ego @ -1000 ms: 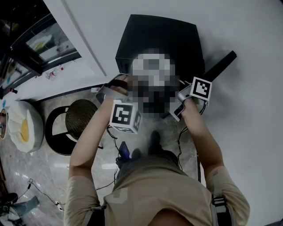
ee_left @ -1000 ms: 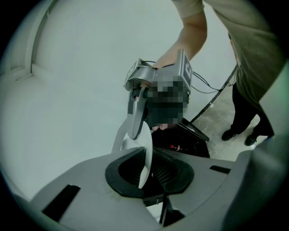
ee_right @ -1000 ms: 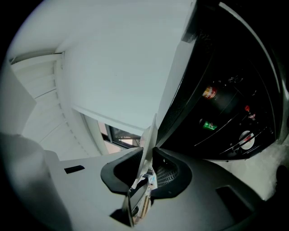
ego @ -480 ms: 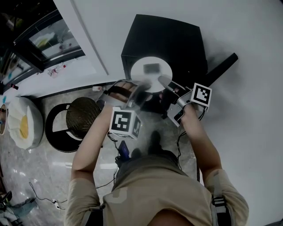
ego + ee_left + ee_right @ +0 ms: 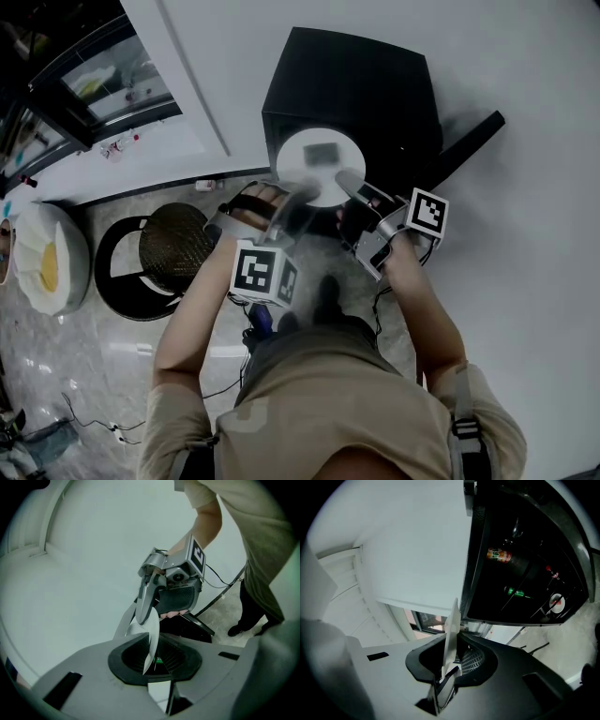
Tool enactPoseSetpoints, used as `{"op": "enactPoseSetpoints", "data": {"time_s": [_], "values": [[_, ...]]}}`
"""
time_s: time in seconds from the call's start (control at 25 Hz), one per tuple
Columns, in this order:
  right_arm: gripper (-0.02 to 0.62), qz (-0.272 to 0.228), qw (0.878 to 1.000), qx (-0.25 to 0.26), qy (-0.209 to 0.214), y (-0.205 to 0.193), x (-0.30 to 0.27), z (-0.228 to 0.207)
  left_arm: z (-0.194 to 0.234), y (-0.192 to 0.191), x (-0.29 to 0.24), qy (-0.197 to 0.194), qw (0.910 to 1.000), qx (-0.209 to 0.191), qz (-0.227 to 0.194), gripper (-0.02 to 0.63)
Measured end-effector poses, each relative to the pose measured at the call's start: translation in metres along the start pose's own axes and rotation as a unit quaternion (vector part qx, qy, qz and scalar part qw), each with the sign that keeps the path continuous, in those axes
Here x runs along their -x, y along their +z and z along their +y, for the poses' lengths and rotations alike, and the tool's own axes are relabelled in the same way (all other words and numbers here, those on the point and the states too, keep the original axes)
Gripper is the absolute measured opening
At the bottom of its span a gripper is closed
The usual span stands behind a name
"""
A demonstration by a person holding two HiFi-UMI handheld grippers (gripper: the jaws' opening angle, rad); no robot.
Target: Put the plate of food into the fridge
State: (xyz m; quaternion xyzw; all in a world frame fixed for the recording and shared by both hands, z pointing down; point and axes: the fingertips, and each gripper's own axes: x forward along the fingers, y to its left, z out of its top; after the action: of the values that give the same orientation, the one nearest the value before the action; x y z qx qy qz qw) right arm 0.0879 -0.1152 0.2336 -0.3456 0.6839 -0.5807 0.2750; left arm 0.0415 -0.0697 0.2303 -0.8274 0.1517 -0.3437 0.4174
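fridge (image 5: 349, 82) black, top centre: its edge could clip the load on entry | plate (image 5: 321, 169) just below it, carried by opposite rims: uneven hands tip it | left gripper (image 5: 298, 195) clamped on rim | right gripper (image 5: 345, 176) just closed further onto rim: thin bite may slip | food (image 5: 323, 151) could slide

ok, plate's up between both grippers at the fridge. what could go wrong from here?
1. The plate hangs by its rim alone between the left gripper and right gripper. The right jaws have just been closing on it, so that hold may not be settled and could slip.
2. The fridge already holds a can; the plate could knock it going in.
3. Any tilt may slide the food off.
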Motion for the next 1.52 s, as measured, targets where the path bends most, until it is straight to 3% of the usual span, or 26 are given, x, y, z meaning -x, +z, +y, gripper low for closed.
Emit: {"op": "enactPoseSetpoints", "data": {"time_s": [0.28, 0.8, 1.2, 1.52], "values": [[0.048, -0.001, 1.000, -0.019, -0.001, -0.034, 0.012, -0.014, -0.030, -0.003, 0.021, -0.010, 0.9994, 0.029, -0.012, 0.069], [0.041, 0.007, 0.998, -0.055, -0.008, -0.051, 0.016, -0.033, -0.049, -0.009, 0.025, -0.024, 0.9982, 0.054, -0.012, 0.081], [0.041, 0.016, 0.996, -0.078, -0.028, -0.072, 0.021, -0.061, -0.076, -0.022, 0.025, -0.036, 0.9917, 0.123, 0.002, 0.130], [0.040, 0.018, 0.994, -0.100, -0.033, -0.088, 0.023, -0.084, -0.099, -0.032, 0.026, -0.050, 0.9876, 0.148, 0.017, 0.138]]}}
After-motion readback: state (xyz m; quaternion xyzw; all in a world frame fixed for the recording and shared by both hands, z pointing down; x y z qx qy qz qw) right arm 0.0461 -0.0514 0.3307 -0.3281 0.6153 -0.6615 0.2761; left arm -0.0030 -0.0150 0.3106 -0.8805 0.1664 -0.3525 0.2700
